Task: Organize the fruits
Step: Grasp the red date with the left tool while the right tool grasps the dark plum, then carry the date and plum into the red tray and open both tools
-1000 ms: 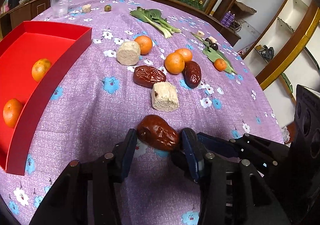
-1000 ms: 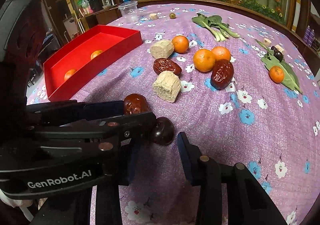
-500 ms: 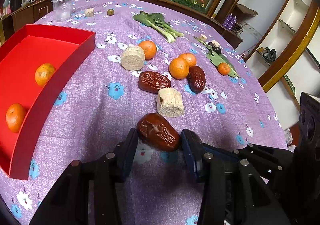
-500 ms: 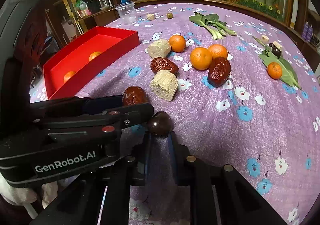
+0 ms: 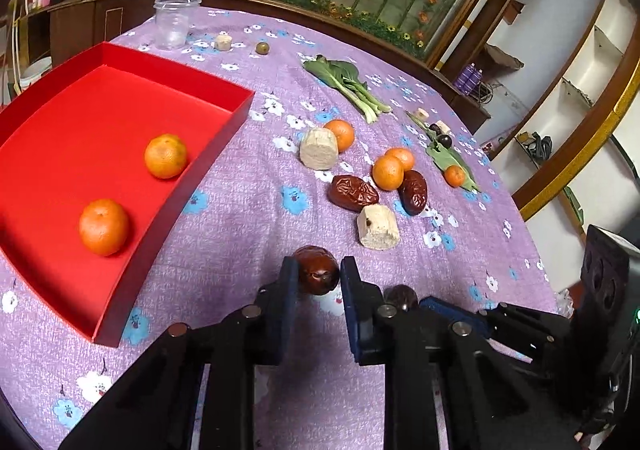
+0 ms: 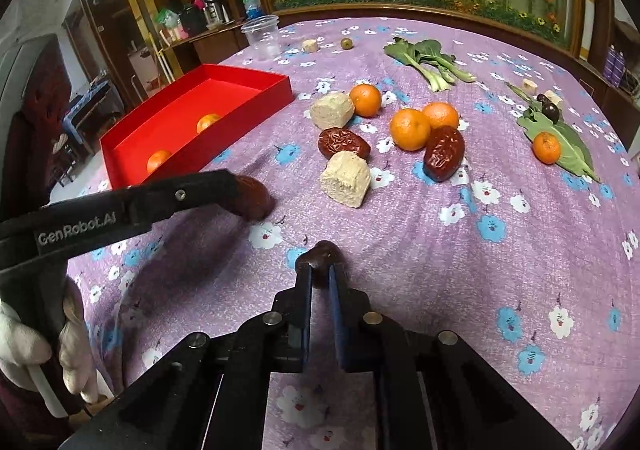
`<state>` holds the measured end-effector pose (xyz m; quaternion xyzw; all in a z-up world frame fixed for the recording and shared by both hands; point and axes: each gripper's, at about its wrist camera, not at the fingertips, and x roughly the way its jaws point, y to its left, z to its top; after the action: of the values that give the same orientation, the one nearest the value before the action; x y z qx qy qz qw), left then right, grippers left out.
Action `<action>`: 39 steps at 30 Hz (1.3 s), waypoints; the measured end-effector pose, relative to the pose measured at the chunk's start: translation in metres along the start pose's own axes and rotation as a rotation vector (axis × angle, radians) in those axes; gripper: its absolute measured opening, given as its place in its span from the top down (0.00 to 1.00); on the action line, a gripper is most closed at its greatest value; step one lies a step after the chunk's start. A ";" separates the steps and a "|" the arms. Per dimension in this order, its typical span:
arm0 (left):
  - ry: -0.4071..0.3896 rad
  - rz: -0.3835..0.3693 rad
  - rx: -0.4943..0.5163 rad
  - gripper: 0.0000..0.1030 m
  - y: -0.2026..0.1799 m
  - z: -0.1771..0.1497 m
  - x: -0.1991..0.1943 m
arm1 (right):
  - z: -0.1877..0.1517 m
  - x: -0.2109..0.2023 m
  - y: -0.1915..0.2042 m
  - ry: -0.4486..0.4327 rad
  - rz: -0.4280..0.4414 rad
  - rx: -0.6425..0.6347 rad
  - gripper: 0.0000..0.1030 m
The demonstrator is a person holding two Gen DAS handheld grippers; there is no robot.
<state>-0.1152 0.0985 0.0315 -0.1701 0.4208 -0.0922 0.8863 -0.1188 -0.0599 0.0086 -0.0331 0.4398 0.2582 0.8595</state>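
Holding stock: your left gripper (image 5: 319, 277) has just closed on a wrinkled, dark-red dried jujube (image 5: 317, 274), near the red cardboard tray (image 5: 208, 165); your right gripper (image 6: 320, 277) pinches a small dark round fruit (image 6: 321, 254) above the purple floral tablecloth (image 6: 480, 290). Both look light, soft; grip mid-body, gently.

The cloth (image 5: 248, 217) is purple, scattered with white and blue flowers. The tray (image 5: 168, 209) is bright red — two orange tangerines (image 5: 103, 226) inside. Dates (image 6: 444, 153) are wrinkled red-brown, the greens (image 6: 428, 57) green with pale stems, and the grippers (image 5: 319, 274) black — blue pads (image 5: 352, 290).
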 end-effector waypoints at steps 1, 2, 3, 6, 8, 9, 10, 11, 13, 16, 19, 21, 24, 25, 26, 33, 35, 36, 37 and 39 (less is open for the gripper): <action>0.001 0.003 0.000 0.80 0.000 -0.001 0.000 | 0.001 0.001 -0.001 -0.001 -0.001 0.012 0.86; 0.003 0.006 0.000 0.80 0.001 -0.001 0.001 | 0.002 0.001 -0.002 0.000 0.003 0.021 0.82; 0.005 0.009 0.000 0.77 0.001 -0.001 0.002 | 0.003 0.001 -0.003 -0.003 0.007 0.033 0.71; 0.010 0.033 0.020 0.60 -0.002 0.000 0.009 | 0.007 0.005 -0.003 -0.008 -0.026 0.032 0.58; 0.024 0.076 0.058 0.58 -0.006 0.000 0.020 | 0.009 0.009 -0.003 -0.001 -0.031 0.029 0.58; 0.035 0.081 0.064 0.58 -0.007 0.000 0.024 | 0.011 0.013 -0.001 0.007 -0.025 0.027 0.58; 0.055 0.082 0.072 0.58 -0.008 -0.001 0.031 | 0.012 0.016 0.000 0.012 -0.022 0.024 0.58; 0.055 0.090 0.085 0.58 -0.010 -0.001 0.032 | 0.012 0.019 0.002 0.018 -0.019 0.018 0.58; 0.053 0.104 0.111 0.69 -0.014 -0.002 0.032 | 0.013 0.025 0.007 0.032 -0.022 0.004 0.59; 0.049 0.123 0.132 0.69 -0.016 -0.006 0.031 | 0.013 0.027 0.012 0.037 -0.061 -0.030 0.73; 0.041 0.112 0.120 0.70 -0.013 -0.008 0.027 | 0.011 0.024 0.007 0.036 -0.041 -0.015 0.73; 0.036 0.098 0.099 0.70 -0.008 -0.007 0.022 | 0.011 0.022 0.004 0.030 -0.044 -0.012 0.74; 0.003 0.059 0.049 0.70 0.004 -0.001 0.004 | 0.014 0.014 0.004 0.002 -0.031 -0.011 0.74; -0.020 0.048 0.027 0.70 0.012 0.003 -0.007 | 0.017 0.011 0.005 -0.009 -0.027 -0.016 0.74; -0.034 0.045 0.016 0.70 0.015 0.005 -0.013 | 0.020 0.007 0.008 -0.022 -0.023 -0.023 0.74; -0.158 0.088 -0.035 0.70 0.058 0.032 -0.067 | 0.059 -0.022 0.054 -0.116 0.052 -0.118 0.73; -0.178 0.115 -0.039 0.70 0.072 0.041 -0.078 | 0.071 -0.022 0.072 -0.122 0.078 -0.152 0.73; -0.182 0.126 -0.037 0.70 0.077 0.045 -0.080 | 0.077 -0.022 0.082 -0.124 0.091 -0.169 0.73; -0.190 0.152 -0.030 0.70 0.084 0.052 -0.084 | 0.082 -0.023 0.091 -0.124 0.103 -0.184 0.73; -0.198 0.199 -0.018 0.70 0.098 0.062 -0.085 | 0.097 -0.019 0.113 -0.123 0.133 -0.214 0.73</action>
<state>-0.1183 0.2290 0.0918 -0.1437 0.3469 0.0172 0.9267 -0.1100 0.0572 0.1018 -0.0797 0.3575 0.3615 0.8574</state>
